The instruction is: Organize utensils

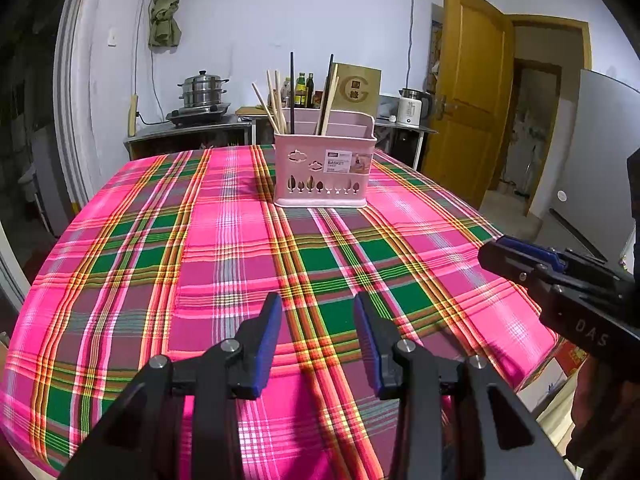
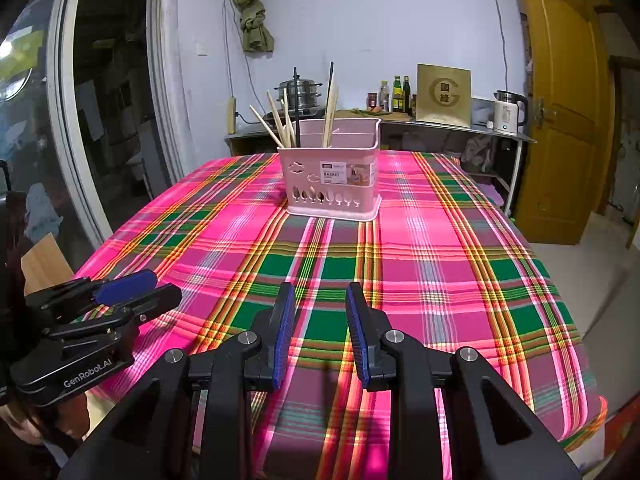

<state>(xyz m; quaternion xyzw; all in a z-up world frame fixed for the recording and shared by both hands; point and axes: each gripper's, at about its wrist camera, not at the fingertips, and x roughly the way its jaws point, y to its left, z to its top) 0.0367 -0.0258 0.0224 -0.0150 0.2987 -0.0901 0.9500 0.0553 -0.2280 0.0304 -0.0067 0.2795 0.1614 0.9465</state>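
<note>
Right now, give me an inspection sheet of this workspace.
Surface: table under a pink plaid cloth, flat, bare apart from the basket.
Job's things: pink basket upright at the far middle; chopsticks, pale and dark, stand in its left and middle parts; right part looks empty.
Clutter: nothing seen on the cloth.
Grippers: left gripper and right gripper both open, nothing between the pads, over the near edge.
Cables: one cable runs down the back wall.
Surroundings: steamer, bottles, kettle on the back counter; yellow door at right.
</note>
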